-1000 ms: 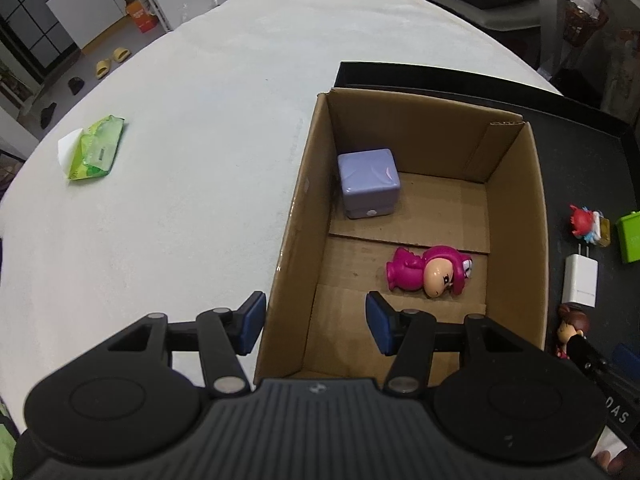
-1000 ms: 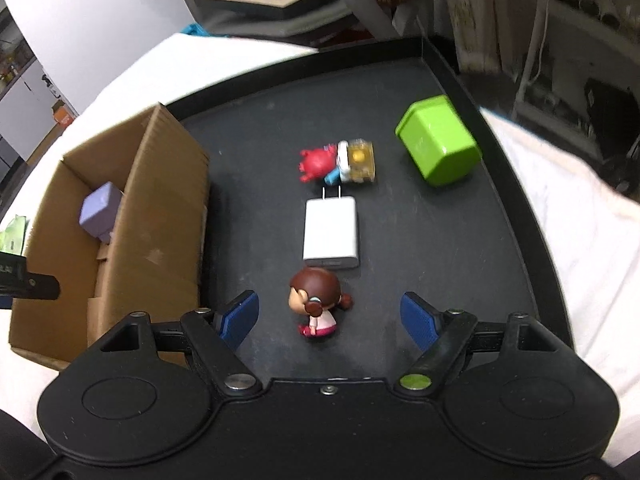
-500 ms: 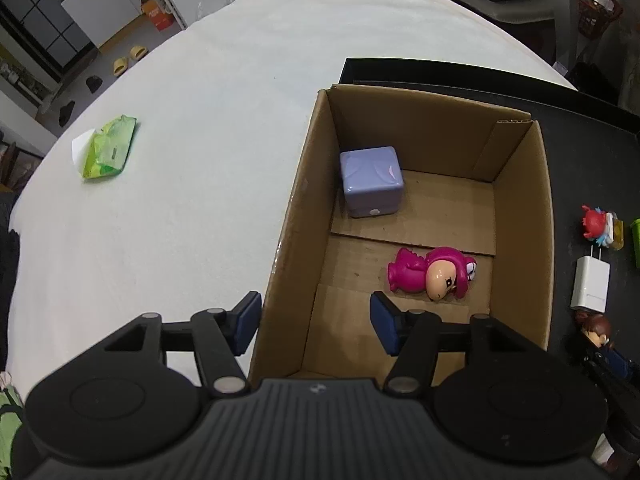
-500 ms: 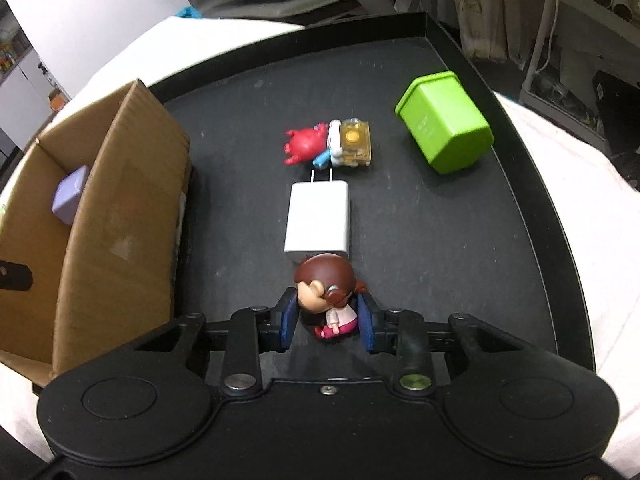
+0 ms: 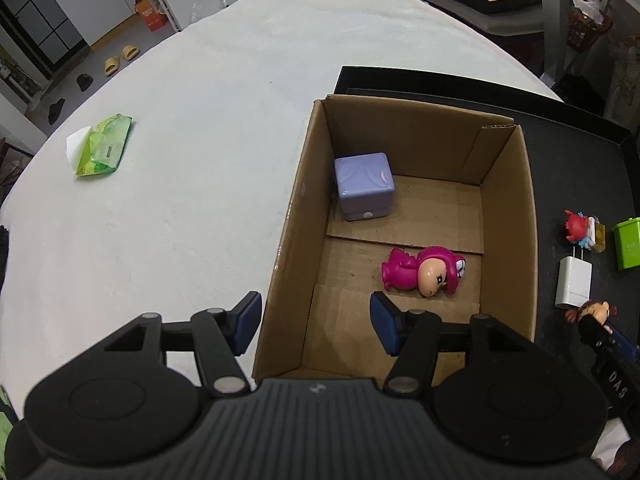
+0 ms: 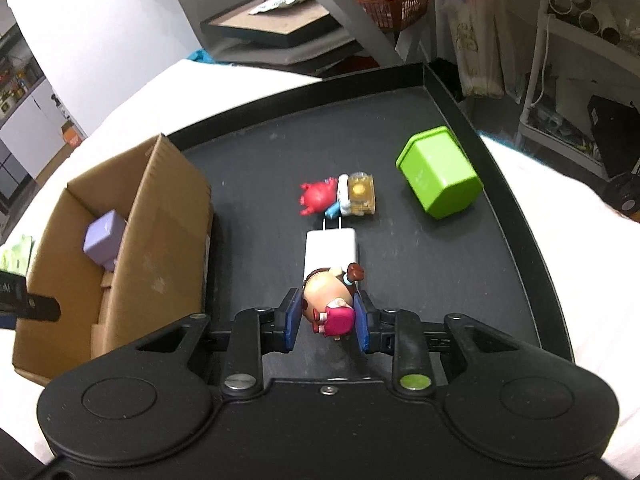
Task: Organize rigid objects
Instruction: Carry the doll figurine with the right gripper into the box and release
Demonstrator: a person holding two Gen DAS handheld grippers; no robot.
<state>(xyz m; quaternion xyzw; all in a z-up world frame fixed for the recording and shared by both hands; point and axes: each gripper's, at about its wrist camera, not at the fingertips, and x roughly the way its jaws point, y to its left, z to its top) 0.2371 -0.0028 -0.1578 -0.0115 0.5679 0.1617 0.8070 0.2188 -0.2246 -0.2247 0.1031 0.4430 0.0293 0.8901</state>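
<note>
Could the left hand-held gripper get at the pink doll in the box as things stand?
Probably yes: the left hand-held gripper is open and empty at the box's open top, and nothing covers the pink doll lying just ahead.

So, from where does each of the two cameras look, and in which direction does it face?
Left wrist: sits on the left gripper, looking down into the cardboard box; its open fingers straddle the box's left wall.
Right wrist: sits on the right gripper, looking down over the black tray; its fingers are shut on the brown-haired figurine.
Both show the box, purple cube, white charger and green bin.
</note>
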